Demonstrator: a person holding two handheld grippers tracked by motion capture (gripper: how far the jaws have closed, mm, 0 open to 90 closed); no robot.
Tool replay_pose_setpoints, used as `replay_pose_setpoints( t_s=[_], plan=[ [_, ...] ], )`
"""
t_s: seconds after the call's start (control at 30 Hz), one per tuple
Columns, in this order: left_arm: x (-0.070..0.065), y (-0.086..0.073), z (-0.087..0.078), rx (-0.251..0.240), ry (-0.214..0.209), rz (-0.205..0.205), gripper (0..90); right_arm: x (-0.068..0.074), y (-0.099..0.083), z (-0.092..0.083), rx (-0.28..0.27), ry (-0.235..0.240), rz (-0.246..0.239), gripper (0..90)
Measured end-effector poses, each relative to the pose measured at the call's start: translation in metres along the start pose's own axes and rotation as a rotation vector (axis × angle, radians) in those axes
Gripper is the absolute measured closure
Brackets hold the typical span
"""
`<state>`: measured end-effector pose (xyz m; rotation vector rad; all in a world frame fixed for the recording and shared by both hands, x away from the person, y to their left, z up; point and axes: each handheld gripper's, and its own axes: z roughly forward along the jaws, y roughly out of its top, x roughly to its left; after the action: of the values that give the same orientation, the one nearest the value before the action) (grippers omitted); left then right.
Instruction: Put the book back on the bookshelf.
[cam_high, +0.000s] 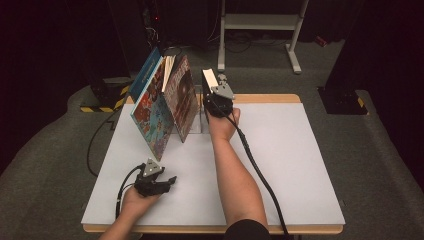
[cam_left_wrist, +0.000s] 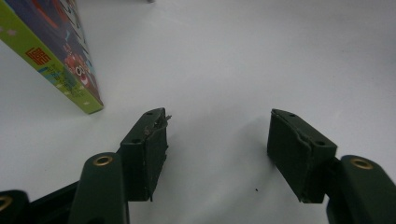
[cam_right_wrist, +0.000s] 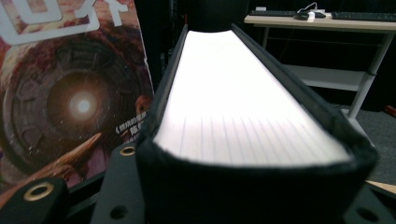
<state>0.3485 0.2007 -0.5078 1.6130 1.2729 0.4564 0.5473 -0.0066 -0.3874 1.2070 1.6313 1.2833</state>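
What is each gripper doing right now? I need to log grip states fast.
Left gripper: open, holding nothing, over the table.
Right gripper: shut on the black-covered book, beside the leaning books.

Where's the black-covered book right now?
The black-covered book stands upright at the table's far edge in the high view, clamped in the right gripper, just right of the leaning picture books.

Right gripper (cam_high: 216, 87) grips black book (cam_high: 209, 77) upright.
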Motion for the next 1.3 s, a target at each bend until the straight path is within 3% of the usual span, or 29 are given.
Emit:
replay_pose_setpoints(
  t_s=[0.73, 0.83, 1.13, 1.3],
  plan=[
    [0.0, 0.0, 0.0, -0.001, 0.0, 0.003, 37.9, -0.004, -0.008, -0.017, 0.057, 0.038, 0.001, 49.5],
    [0.0, 0.0, 0.0, 0.003, 0.001, 0.008, 38.0, -0.001, -0.006, -0.02, 0.074, -0.02, 0.01, 52.0],
    [0.0, 0.0, 0.001, -0.003, 0.002, 0.001, 37.9, 0.016, -0.009, -0.02, 0.046, -0.144, 0.01, 52.6],
    [0.0, 0.0, 0.0, -0.002, 0.001, 0.002, 37.9, 0.018, -0.01, -0.019, 0.041, -0.165, 0.025, 52.1]
  ],
)
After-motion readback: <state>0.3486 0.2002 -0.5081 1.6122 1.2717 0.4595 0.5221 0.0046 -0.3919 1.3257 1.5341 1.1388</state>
